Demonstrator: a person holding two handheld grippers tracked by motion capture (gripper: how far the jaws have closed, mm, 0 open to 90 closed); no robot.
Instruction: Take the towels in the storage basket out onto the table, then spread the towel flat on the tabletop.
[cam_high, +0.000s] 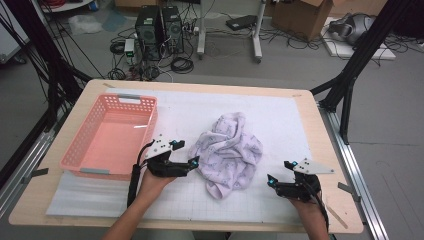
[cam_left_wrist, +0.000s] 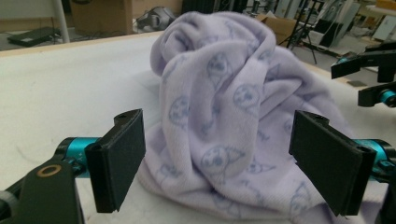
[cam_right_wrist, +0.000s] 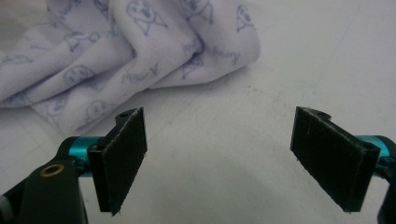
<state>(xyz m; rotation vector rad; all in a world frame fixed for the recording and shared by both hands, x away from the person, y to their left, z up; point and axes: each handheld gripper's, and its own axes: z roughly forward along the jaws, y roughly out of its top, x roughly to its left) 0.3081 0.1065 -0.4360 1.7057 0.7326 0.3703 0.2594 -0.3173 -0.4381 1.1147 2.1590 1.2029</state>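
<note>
Approach step, judged: cloth (cam_high: 230, 152) crumpled at table (cam_high: 295, 107) centre, left gripper (cam_high: 184, 153) released at its left edge, right gripper (cam_high: 281, 171) released lower right, apart; next: advance, straddle a fold, clench.

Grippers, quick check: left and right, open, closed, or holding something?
Left gripper: open, jaws wide at the edge of the lilac cloth, not clamping it.
Right gripper: open, holding nothing, apart from the cloth.
</note>
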